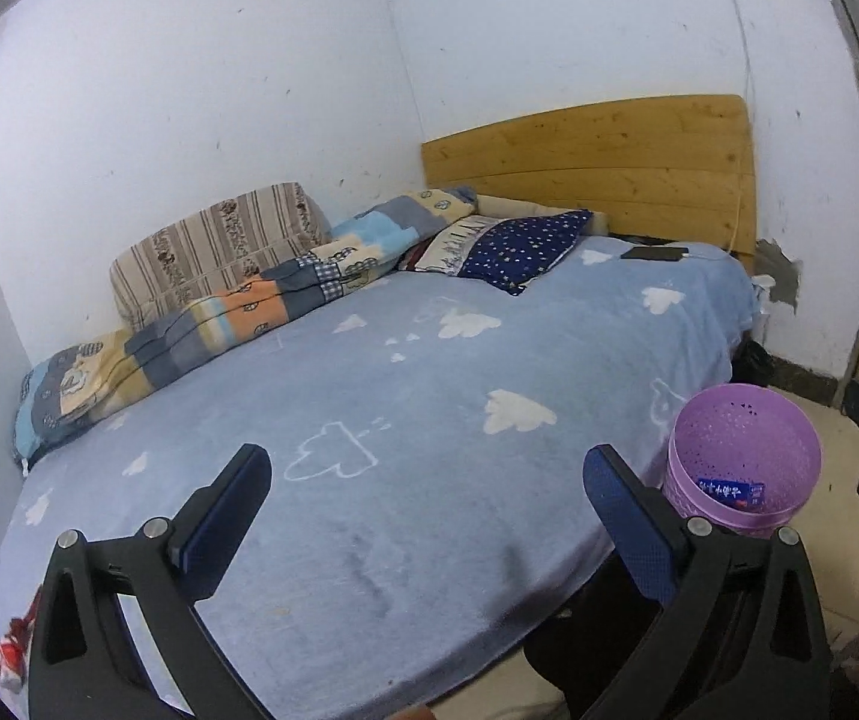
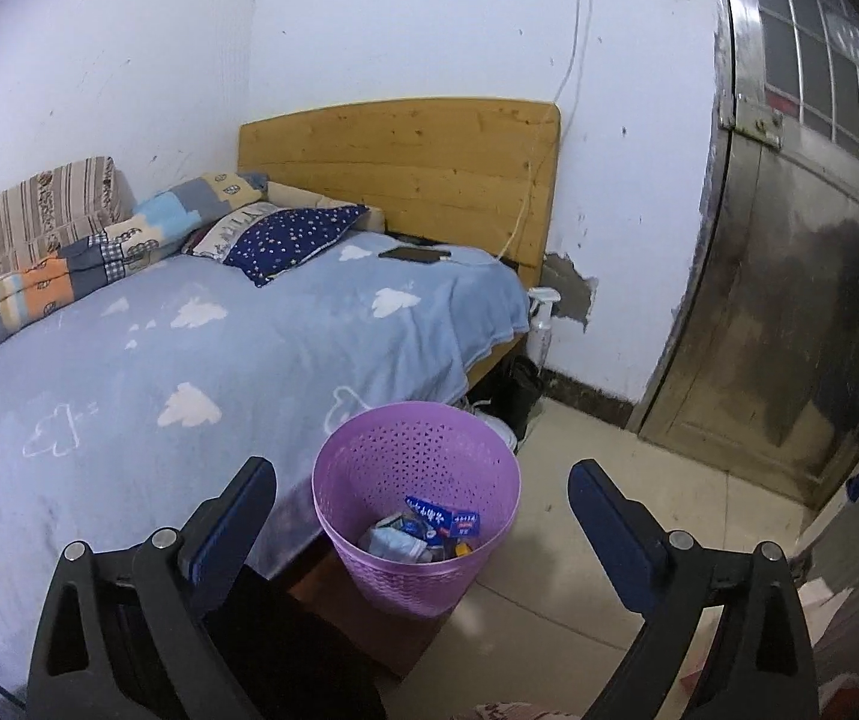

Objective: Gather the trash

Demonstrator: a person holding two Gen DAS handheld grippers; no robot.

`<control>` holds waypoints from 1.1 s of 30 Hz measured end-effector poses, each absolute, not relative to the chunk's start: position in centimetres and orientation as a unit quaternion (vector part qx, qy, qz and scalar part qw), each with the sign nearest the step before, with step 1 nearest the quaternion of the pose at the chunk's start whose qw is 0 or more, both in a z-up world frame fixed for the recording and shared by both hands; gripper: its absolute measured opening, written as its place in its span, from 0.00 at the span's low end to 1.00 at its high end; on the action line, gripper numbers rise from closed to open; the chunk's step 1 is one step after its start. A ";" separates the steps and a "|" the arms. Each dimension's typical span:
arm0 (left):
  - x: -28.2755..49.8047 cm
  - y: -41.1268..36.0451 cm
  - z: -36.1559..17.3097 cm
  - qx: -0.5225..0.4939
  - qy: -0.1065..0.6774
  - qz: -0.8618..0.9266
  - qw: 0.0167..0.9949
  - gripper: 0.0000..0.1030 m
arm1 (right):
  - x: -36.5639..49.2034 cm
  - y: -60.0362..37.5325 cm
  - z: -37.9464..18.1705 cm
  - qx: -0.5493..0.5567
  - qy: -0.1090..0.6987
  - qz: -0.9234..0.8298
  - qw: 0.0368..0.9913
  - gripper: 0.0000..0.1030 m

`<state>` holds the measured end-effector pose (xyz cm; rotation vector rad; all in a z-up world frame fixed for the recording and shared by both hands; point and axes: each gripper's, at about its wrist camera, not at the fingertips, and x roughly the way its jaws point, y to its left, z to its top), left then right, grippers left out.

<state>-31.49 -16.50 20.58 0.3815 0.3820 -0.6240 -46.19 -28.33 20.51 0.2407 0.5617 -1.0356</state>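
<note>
While the purple bin (image 2: 417,516) (wrappers inside) stands beside the bed (image 1: 369,372), both grippers' jaws gape wide, holding nothing.

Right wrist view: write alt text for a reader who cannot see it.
The open, empty right gripper hangs over a purple perforated bin holding a blue packet and other wrappers, on the tiled floor beside a bed with a blue cloud blanket.

The near half of the blue bedsheet (image 1: 405,480) lies bare, while folded quilts (image 1: 237,306) and pillows (image 1: 519,246) crowd its wall side. The purple basket (image 2: 369,480) stands just beside the bed edge, mouth unobstructed, with bare floor tiles (image 2: 597,480) to its right.
</note>
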 end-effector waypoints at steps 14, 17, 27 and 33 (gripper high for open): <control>-32.1 -16.6 20.0 0.190 0.185 -0.319 0.910 1.00 | -46.3 -26.9 20.9 0.093 0.264 -0.487 0.828 0.96; -32.3 -16.6 20.0 0.190 0.185 -0.320 0.909 1.00 | -46.3 -26.8 20.9 0.092 0.264 -0.486 0.828 0.96; -32.5 -16.7 20.1 0.190 0.185 -0.322 0.909 1.00 | -46.3 -26.7 20.9 0.094 0.267 -0.484 0.828 0.96; -32.6 -16.6 20.3 0.190 0.182 -0.325 0.908 1.00 | -46.3 -26.8 20.9 0.095 0.268 -0.484 0.828 0.96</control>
